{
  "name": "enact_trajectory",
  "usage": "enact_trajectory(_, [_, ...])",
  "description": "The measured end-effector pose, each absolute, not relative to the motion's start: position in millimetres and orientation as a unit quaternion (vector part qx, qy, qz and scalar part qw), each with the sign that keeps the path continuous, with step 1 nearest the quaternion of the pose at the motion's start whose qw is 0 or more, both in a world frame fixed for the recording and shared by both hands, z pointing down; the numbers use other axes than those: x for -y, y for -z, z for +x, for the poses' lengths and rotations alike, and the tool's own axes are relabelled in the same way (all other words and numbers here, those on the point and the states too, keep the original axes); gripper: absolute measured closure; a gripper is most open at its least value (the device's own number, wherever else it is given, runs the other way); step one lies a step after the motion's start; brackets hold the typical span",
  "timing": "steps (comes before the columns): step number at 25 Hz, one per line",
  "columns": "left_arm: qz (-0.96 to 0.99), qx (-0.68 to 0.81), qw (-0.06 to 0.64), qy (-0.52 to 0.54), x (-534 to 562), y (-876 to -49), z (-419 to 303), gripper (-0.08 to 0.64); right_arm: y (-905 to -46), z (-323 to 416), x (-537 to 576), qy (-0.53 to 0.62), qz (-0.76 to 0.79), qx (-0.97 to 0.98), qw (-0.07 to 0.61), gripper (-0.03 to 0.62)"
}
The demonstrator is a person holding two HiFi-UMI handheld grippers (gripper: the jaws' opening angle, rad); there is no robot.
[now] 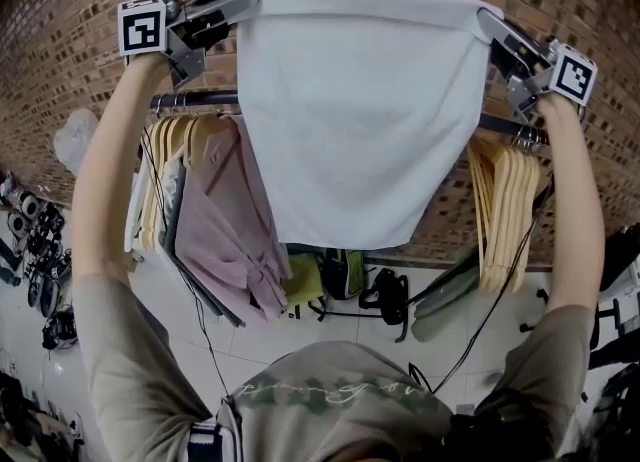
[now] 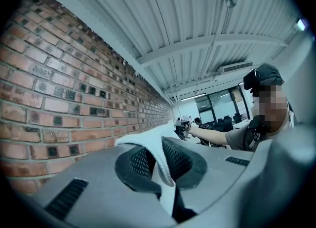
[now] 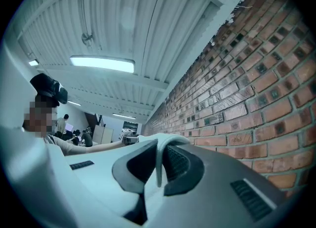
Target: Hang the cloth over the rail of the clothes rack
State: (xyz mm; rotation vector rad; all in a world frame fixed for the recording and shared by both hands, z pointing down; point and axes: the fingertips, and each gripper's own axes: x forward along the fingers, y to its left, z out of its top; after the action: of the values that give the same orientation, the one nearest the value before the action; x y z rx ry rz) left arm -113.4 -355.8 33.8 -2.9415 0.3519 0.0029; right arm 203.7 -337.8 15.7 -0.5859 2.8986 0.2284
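Past raised arms [image 1: 105,200], noted left gripper [image 1: 245,0] and right gripper [image 1: 487,18] each clamped on 1 top corner of white cloth [image 1: 370,120], spread high before rail [image 1: 192,101], undraped; judged light, limp, safest held at corners.

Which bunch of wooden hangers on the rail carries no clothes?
The bunch below the right gripper: its hangers hang bare. The bunch below the left gripper holds garments, among them a pink shirt.
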Motion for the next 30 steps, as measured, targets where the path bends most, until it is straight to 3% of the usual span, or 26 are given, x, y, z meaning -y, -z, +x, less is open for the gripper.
enact_trajectory(11, [-0.985, -0.136, 0.095, 0.037, 376.5, -25.4, -101.4, 0.541, -4.5, 214.1, 363.5, -0.061, -0.224, -0.969, 0.09, 0.574])
enact_trajectory(30, [-0.988, -0.142, 0.047, 0.036, 421.6, -59.3, -96.5, 0.541, -39.5, 218.7, 405.9, -0.027, -0.232, -0.97, 0.067, 0.574])
